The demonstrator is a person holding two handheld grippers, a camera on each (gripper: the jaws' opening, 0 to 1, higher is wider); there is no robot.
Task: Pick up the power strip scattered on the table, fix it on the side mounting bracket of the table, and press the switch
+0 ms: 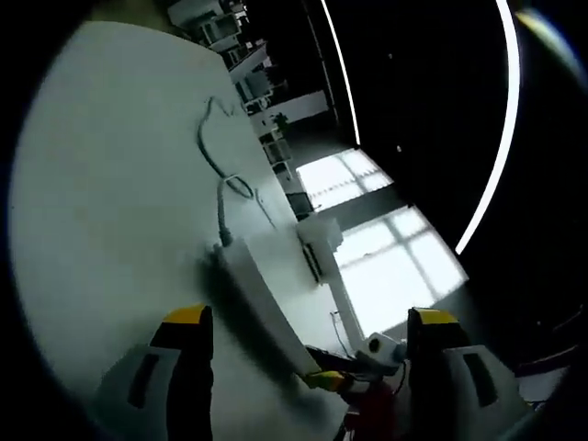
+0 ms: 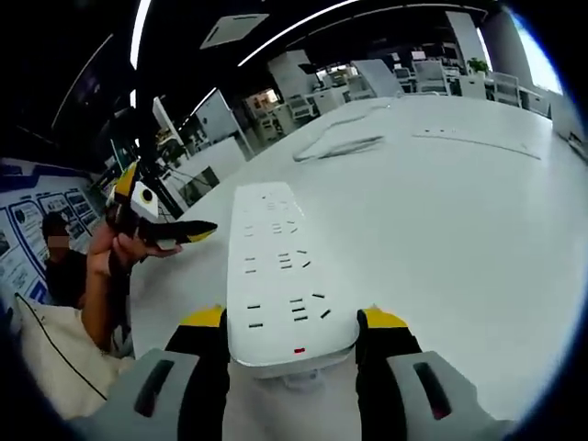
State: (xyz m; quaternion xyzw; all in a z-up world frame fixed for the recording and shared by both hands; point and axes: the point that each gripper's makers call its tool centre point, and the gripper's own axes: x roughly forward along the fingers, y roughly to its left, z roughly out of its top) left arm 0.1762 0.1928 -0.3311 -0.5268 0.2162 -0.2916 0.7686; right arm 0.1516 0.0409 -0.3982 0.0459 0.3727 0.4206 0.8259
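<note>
The power strip [image 2: 276,276] lay on the white worktop [image 2: 459,202], its near end clamped between the right tongs [image 2: 292,326] — socket face and red switch mark showing. The left tongs [image 1: 308,322] stood wide, holding nothing, with the strip [image 1: 262,308] between their jaws, seen edge-on, its cable [image 1: 225,175] curling away — dim and blurred there.

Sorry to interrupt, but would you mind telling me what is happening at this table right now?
A person is working with two hand-held grippers on a white power strip lying on the white table. The right gripper has its jaws either side of the strip's switch end, apparently gripping it. The left gripper is open and holds nothing, off beside the strip. The strip's cable trails loosely across the table. The strip is not yet on any bracket.
</note>
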